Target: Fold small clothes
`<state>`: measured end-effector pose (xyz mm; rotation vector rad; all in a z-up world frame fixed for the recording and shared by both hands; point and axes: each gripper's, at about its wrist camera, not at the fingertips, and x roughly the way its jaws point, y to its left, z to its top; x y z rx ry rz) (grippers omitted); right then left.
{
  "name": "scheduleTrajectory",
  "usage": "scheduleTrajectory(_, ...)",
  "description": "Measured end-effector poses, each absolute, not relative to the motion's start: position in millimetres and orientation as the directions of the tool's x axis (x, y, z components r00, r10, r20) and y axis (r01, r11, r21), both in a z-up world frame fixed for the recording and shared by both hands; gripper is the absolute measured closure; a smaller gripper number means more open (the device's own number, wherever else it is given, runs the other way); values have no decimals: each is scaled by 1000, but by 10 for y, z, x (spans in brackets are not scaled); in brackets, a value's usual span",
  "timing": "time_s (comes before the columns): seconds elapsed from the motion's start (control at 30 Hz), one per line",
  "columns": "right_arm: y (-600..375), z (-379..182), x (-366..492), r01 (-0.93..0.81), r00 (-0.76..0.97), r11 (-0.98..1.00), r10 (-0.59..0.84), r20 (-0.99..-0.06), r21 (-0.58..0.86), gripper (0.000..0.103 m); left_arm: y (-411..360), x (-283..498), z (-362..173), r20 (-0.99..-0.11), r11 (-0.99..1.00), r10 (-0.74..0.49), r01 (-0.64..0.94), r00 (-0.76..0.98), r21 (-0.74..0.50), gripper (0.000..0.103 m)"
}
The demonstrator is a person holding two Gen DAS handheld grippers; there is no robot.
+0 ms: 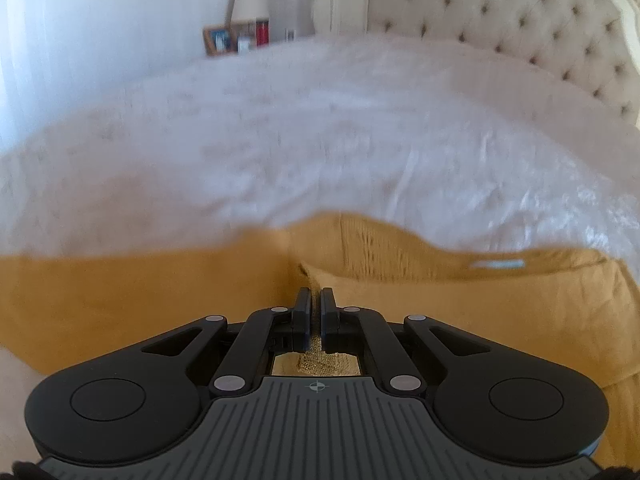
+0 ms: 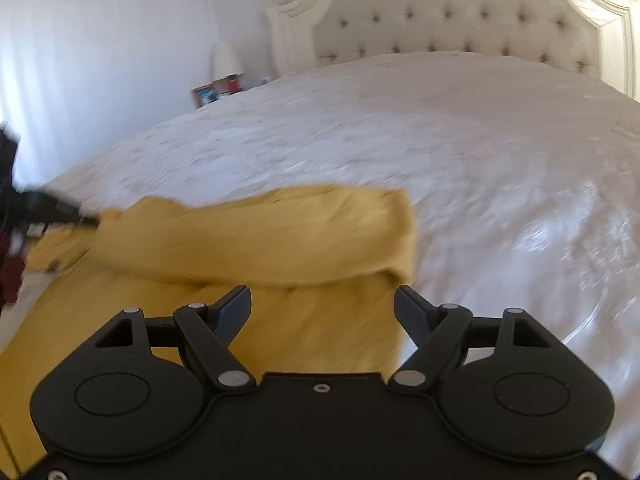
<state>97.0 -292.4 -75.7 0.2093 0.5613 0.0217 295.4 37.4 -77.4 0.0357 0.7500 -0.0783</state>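
Observation:
A mustard-yellow knit garment (image 1: 460, 304) lies on the white bedspread (image 1: 320, 140). My left gripper (image 1: 316, 312) is shut on a fold of this garment, with knit fabric pinched between its jaws. In the right wrist view the garment (image 2: 260, 236) has its far part folded over toward me. My right gripper (image 2: 322, 308) is open and empty just above the garment's near right part. The left gripper's fingers (image 2: 76, 214) show at the garment's left edge in the right wrist view, blurred.
A tufted cream headboard (image 2: 460, 12) stands at the far end of the bed. A lamp (image 2: 224, 60), a picture frame (image 2: 204, 96) and small items sit on a bedside stand at the far left. White bedspread (image 2: 480, 160) extends to the right.

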Motion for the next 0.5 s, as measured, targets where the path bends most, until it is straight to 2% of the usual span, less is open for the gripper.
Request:
scheduleTrajectory(0.17, -3195, -751, 1388, 95, 837, 975, 30, -546, 200, 24, 379, 2942, -990, -710, 999, -33, 52, 703, 5, 97)
scheduleTrajectory(0.27, -3309, -816, 1676, 118, 811, 972, 24, -585, 202, 35, 376, 2887, -1097, -698, 998, -22, 51, 716, 21, 96)
scheduleTrajectory(0.5, -3368, -1078, 2151, 105, 731, 961, 101, -675, 257, 35, 302, 2818, -1145, -668, 995, 6, 61, 744, 77, 96)
